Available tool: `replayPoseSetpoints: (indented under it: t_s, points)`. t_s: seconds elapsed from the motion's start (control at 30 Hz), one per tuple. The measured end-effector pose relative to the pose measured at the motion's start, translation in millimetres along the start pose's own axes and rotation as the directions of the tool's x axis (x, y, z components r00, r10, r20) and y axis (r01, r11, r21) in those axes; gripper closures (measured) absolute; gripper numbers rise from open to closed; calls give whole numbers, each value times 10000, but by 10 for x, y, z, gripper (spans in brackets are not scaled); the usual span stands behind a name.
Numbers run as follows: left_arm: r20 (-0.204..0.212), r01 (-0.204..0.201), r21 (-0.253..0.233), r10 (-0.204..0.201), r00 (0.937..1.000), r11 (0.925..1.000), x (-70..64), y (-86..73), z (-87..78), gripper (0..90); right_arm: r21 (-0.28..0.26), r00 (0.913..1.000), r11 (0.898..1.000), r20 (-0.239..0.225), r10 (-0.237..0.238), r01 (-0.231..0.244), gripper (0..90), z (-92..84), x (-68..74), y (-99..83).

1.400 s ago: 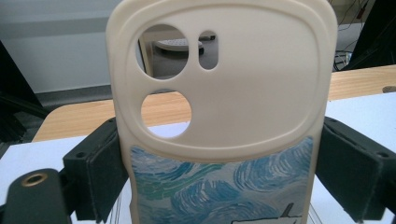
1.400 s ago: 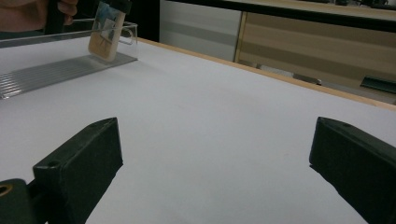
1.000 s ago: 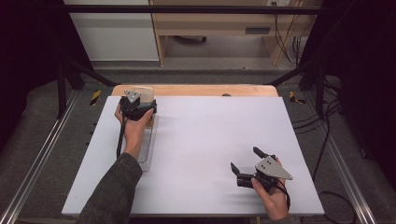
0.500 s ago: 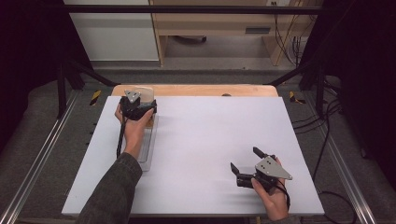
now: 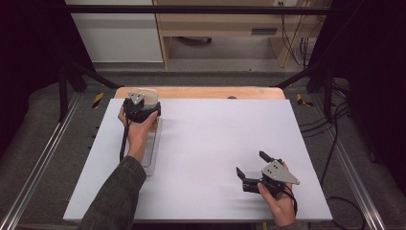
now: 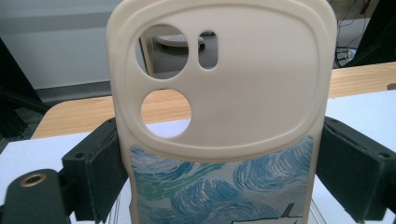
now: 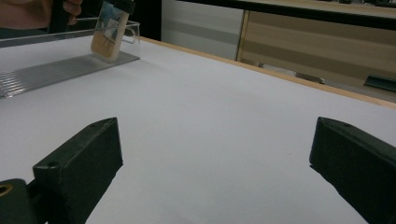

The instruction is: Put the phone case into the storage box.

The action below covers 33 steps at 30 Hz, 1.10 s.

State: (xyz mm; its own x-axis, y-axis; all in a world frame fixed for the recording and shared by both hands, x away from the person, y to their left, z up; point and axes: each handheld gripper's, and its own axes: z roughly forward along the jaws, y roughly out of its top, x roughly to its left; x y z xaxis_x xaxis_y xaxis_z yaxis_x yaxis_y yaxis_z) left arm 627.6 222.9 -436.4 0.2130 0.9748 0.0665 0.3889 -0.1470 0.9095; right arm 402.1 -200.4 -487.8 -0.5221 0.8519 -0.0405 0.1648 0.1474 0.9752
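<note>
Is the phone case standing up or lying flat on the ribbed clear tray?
Standing, slightly tilted: the left gripper clamps the phone case, its lower end on the tray.

almost no change across high-view frames: right gripper (image 5: pixel 250 166) sits marginally nearer table's near edge than a second ago. left gripper (image 5: pixel 139 106), phone case (image 6: pixel 224 116) show no visible shift.
</note>
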Motion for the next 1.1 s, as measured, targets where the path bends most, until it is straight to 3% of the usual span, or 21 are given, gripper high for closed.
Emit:
replayPoseSetpoints:
  t_s: [0.17, 0.37, 0.57, 0.77, 1.1]
  points:
    - [61, 135, -130, -134, 9999, 9998, 15, 14, -25, 88, 2, 10000, 10000, -9, -14, 14, 24, -2, 2, 3]
    - [-111, 73, -1106, -85, 9999, 9938, 35, 103, -127, 72, -5, 10000, 10000, -11, -24, 24, 24, -3, 7, 6]
    - [166, 55, -1093, -37, 9999, 9940, 24, 135, -199, 74, -26, 10000, 10000, -6, -16, 16, 24, -4, 9, 8]
    - [461, -503, -1049, 554, 9974, 9932, -49, 181, -305, 78, -37, 10000, 10000, 2, -37, 37, 23, -6, 15, 12]
    - [632, -1591, -985, 1657, 9841, 9823, -67, 203, -446, 88, -21, 10000, 10000, 38, -68, 68, 23, 0, 21, 15]
